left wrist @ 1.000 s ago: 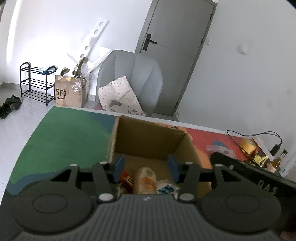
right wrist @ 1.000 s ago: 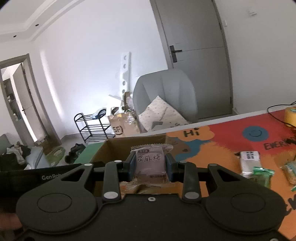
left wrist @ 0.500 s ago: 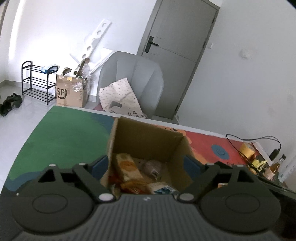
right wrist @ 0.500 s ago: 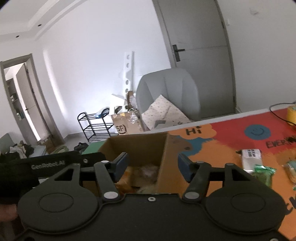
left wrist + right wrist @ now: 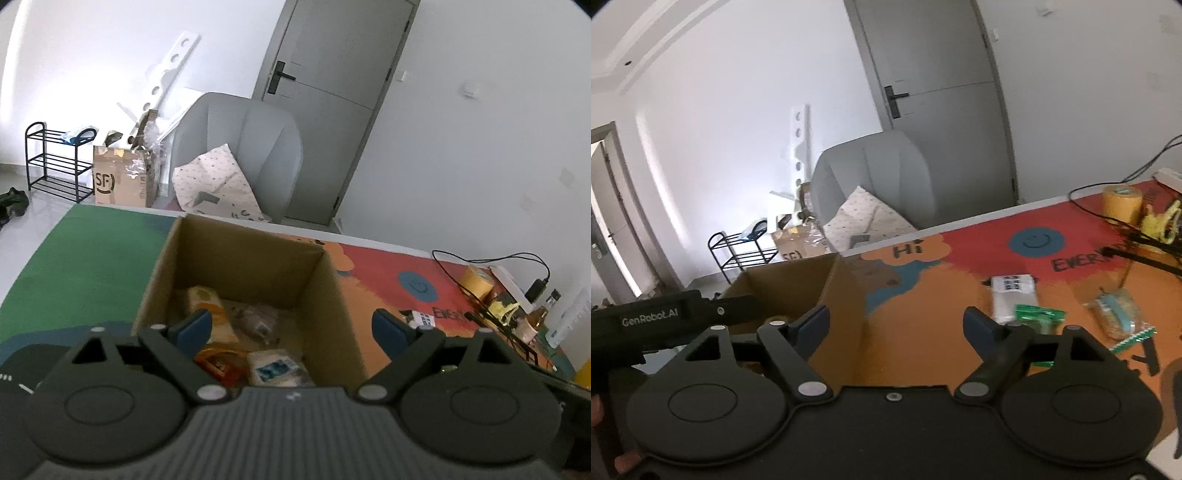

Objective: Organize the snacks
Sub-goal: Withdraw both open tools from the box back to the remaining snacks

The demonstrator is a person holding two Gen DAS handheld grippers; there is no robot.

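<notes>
An open cardboard box (image 5: 332, 295) stands on the colourful table mat and holds several snack packets, among them an orange-yellow one (image 5: 210, 306) and a white one with a blue picture (image 5: 275, 369). My left gripper (image 5: 291, 328) is open and empty just above the box's near side. My right gripper (image 5: 897, 325) is open and empty, to the right of the box (image 5: 798, 284), over its right wall. On the mat to the right lie a white packet (image 5: 1014, 295), a green packet (image 5: 1038, 317) and a clear packet with blue print (image 5: 1117, 314).
A yellow tape roll (image 5: 1121, 203), black cables (image 5: 1145, 240) and small bottles (image 5: 543, 314) crowd the table's far right. A grey chair (image 5: 243, 147) with a dotted bag stands behind the table. The left gripper's body (image 5: 646, 321) shows at the left of the right wrist view.
Both grippers opened and let their snack packets fall into the box. The right gripper then swung right, away from the box towards the loose packets. The left gripper rose slightly.
</notes>
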